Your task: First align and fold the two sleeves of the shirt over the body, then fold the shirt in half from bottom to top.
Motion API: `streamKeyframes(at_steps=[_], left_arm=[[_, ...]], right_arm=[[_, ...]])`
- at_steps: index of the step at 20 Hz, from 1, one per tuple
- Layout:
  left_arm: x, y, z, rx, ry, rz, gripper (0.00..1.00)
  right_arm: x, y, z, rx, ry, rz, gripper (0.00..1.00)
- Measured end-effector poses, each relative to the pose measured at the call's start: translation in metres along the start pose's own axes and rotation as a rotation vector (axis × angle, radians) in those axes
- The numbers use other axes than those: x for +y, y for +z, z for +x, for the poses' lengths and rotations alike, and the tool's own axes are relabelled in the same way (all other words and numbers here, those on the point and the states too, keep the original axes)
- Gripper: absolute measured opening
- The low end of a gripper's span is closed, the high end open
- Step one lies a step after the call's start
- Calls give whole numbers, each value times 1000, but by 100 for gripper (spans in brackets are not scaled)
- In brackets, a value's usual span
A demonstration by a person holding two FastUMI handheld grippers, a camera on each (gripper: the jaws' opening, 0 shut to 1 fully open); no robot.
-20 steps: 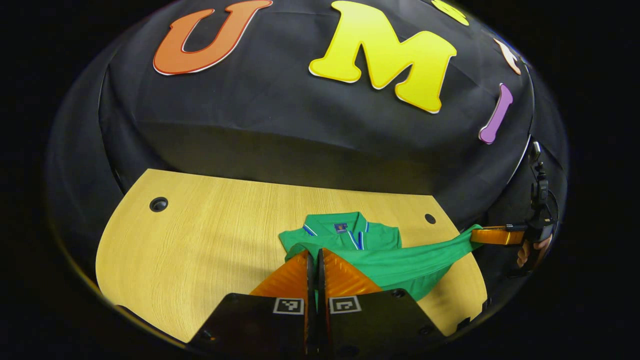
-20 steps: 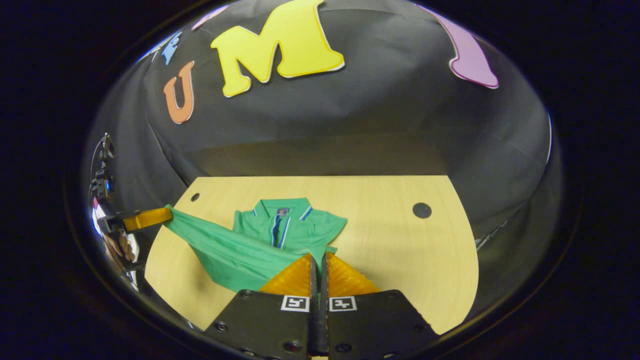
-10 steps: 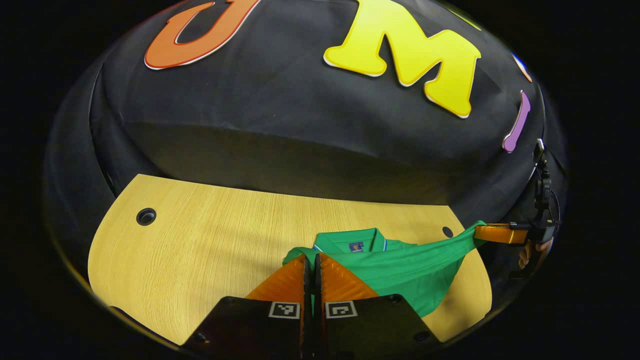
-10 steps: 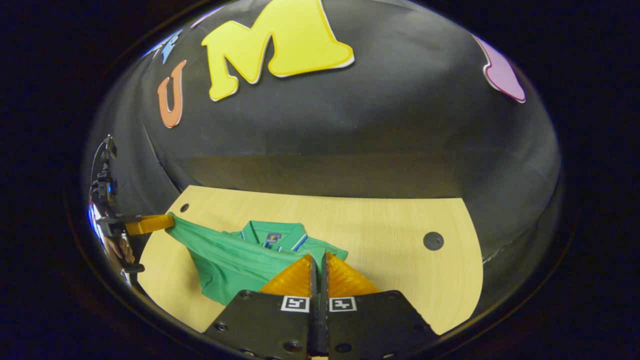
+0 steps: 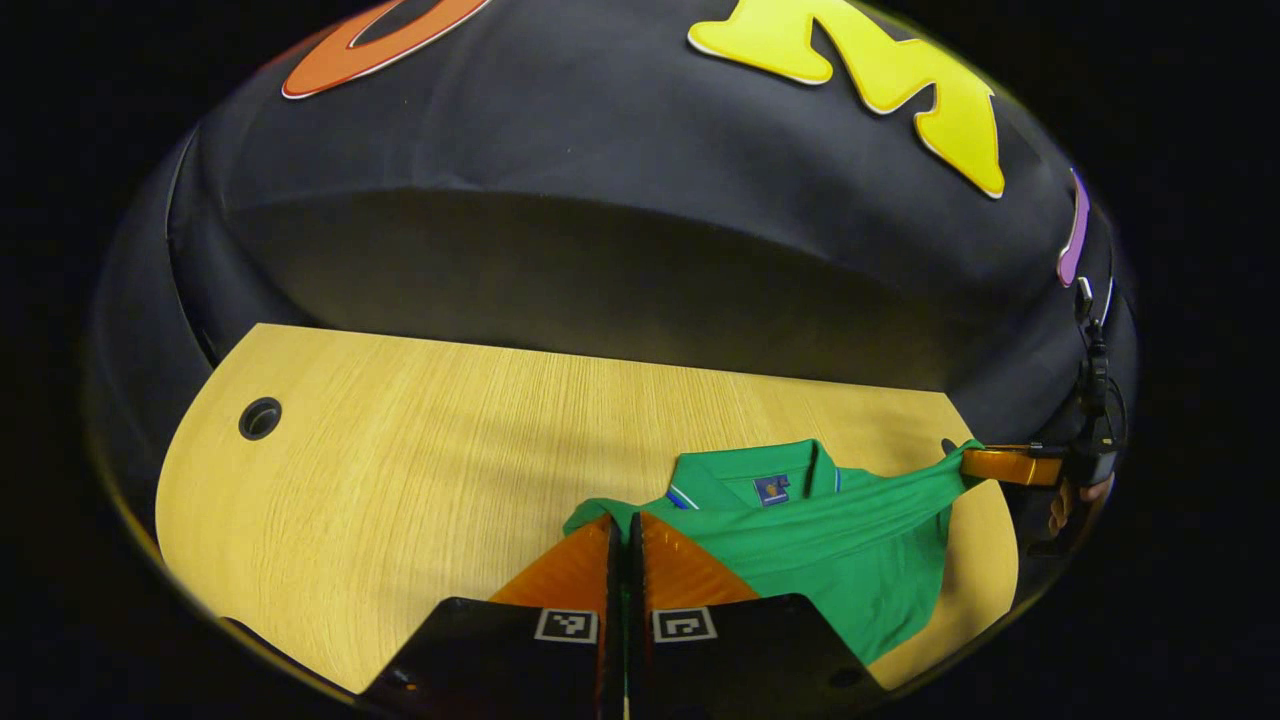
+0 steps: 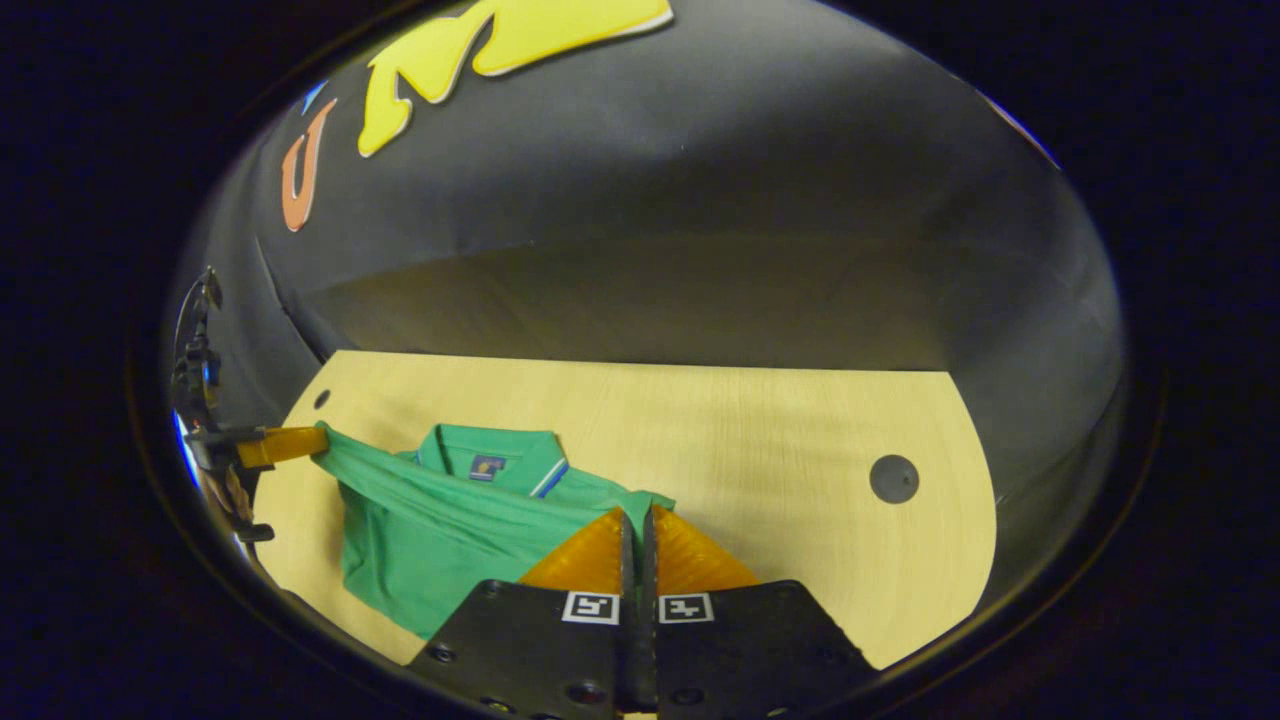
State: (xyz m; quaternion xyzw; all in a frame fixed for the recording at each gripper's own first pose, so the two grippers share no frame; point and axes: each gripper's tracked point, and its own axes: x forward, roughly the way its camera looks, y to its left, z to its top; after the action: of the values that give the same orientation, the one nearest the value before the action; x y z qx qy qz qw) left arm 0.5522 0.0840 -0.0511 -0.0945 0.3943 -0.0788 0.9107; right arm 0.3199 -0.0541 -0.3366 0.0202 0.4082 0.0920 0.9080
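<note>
A green polo shirt (image 5: 830,550) lies on the wooden table (image 5: 400,470), its collar (image 5: 760,475) toward the booth's wall and its sleeves folded in. My left gripper (image 5: 625,525) is shut on one corner of the shirt's bottom hem. My right gripper (image 6: 636,518) is shut on the other hem corner of the shirt (image 6: 440,530). The hem hangs stretched between the two grippers above the shirt's body. The left gripper view has the right gripper (image 5: 975,462) at its far right; the right gripper view has the left gripper (image 6: 305,440) at its far left.
The table (image 6: 760,460) has a round cable hole (image 5: 260,418) near its far left corner and another (image 6: 893,478) near its far right corner. The booth's black wall stands right behind the table. A hand (image 5: 1075,500) holds the right gripper.
Both grippers have carried the hem forward over the shirt toward the collar. The buttoned front is now covered by the lifted cloth, and the collar sits closer to the stretched hem.
</note>
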Motion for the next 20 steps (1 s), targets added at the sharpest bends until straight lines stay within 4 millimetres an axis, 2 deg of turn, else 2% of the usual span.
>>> streamKeyframes(at_steps=[4,5,6,7,8,9,11,12,14,17,20], left_arm=[[2,-13,19,30,15,-16,10],[1,-15,22,34,16,-15,13],[1,-16,24,41,25,-7,0],[2,-17,25,45,30,-3,20],[5,-17,23,47,41,0,23],[7,-17,22,47,54,2,19],[12,-20,18,45,86,0,73],[15,-17,18,41,100,-2,100],[15,-12,11,20,113,-15,100],[16,5,-12,-34,140,-29,100],[9,26,-47,-109,155,-40,100]], right_arm=[[-5,-8,24,21,-20,5,0],[-6,-10,28,26,-23,6,0],[-8,-11,31,31,-31,5,0],[-11,-12,34,35,-42,0,4],[-10,-14,33,38,-43,-1,4],[-10,-14,33,39,-48,-3,5],[-14,-13,32,31,-63,-18,11],[-15,-12,32,19,-76,-24,16],[-14,-6,20,-8,-106,-40,51],[-8,6,-7,-68,-137,-54,95],[4,24,-51,-163,-155,-65,99]])
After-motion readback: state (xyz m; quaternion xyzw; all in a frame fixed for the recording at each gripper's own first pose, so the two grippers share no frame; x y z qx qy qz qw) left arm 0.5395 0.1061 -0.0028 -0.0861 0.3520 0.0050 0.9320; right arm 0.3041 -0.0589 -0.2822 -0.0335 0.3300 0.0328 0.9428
